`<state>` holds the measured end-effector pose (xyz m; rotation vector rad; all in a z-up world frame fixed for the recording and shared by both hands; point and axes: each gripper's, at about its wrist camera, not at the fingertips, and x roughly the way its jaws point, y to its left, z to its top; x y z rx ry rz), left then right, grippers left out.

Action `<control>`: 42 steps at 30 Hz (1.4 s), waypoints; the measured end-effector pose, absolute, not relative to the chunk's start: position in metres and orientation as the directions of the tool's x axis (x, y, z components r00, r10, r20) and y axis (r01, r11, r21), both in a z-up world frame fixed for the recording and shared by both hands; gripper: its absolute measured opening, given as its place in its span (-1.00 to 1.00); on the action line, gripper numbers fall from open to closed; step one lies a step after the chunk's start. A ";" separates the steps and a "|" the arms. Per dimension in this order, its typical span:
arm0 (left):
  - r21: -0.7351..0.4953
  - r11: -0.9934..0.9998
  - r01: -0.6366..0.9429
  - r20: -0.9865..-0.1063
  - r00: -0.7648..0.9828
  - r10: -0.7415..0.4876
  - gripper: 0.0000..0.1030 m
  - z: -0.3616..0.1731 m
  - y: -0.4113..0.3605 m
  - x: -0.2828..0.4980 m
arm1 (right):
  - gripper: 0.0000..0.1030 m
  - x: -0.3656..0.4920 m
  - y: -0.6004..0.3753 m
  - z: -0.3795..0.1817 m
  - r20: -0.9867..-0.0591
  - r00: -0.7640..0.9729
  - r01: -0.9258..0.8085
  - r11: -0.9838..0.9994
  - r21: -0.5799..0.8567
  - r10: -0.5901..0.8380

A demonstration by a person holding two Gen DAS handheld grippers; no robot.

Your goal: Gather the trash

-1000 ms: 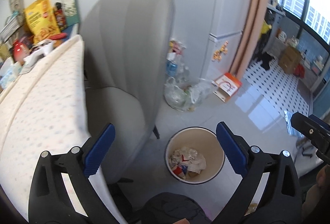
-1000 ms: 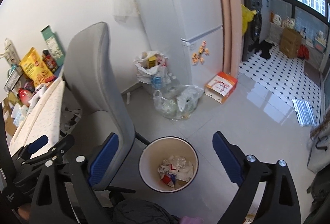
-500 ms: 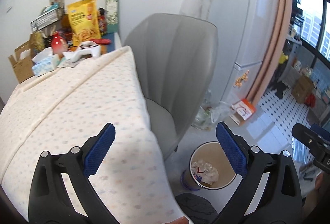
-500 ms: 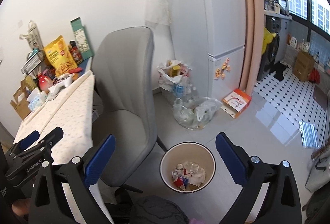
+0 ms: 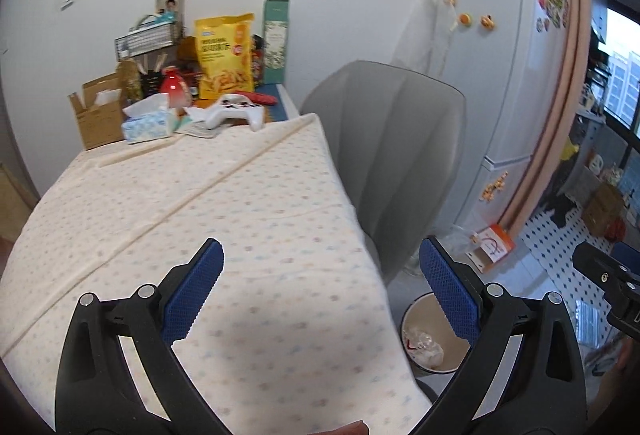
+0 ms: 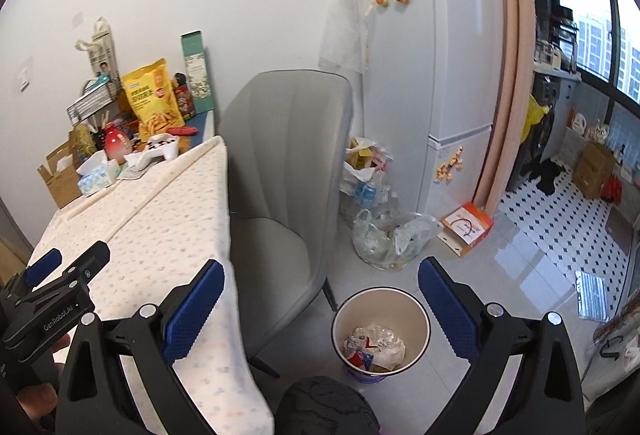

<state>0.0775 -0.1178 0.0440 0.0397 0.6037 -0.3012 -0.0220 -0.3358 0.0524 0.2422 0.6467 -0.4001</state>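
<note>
A round cream waste bin (image 6: 381, 331) stands on the floor by the table's corner, with crumpled wrappers (image 6: 374, 343) inside it; in the left wrist view the bin (image 5: 430, 335) shows partly behind my right finger. My left gripper (image 5: 320, 289) is open and empty above the dotted tablecloth (image 5: 200, 215). My right gripper (image 6: 318, 305) is open and empty, held above the chair seat and the bin. The left gripper (image 6: 60, 271) also appears at the left edge of the right wrist view.
A grey chair (image 6: 288, 171) stands between table and white fridge (image 6: 440, 75). At the table's far end lie a yellow snack bag (image 5: 224, 55), a tissue box (image 5: 148, 123), a white game controller (image 5: 236, 113) and a cardboard box (image 5: 96, 119). Plastic bags of bottles (image 6: 384, 231) sit on the floor.
Both grippers have risen and tilted up from the bin. The left one now looks over the tabletop; the bin has slid to the lower right of its view. Both stayed open.
</note>
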 end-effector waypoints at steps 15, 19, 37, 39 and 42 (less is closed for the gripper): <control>-0.051 0.979 0.197 -0.529 0.826 -0.194 0.89 0.055 -0.048 0.048 | 0.85 -0.024 -0.264 0.070 -0.604 0.754 0.356 0.933 0.047 -0.257; -0.054 0.982 0.182 -0.520 0.834 -0.183 0.89 0.059 -0.037 0.044 | 0.85 -0.025 -0.255 0.074 -0.596 0.762 0.348 0.936 0.046 -0.254; -0.045 0.987 0.154 -0.505 0.849 -0.155 0.89 0.062 -0.023 0.030 | 0.85 -0.031 -0.242 0.074 -0.591 0.770 0.320 0.947 0.033 -0.239; -0.044 0.987 0.153 -0.506 0.849 -0.154 0.89 0.063 -0.022 0.029 | 0.85 -0.032 -0.242 0.074 -0.589 0.772 0.322 0.946 0.038 -0.239; -0.042 0.987 0.152 -0.504 0.850 -0.153 0.89 0.063 -0.021 0.027 | 0.85 -0.033 -0.242 0.073 -0.590 0.771 0.324 0.945 0.040 -0.239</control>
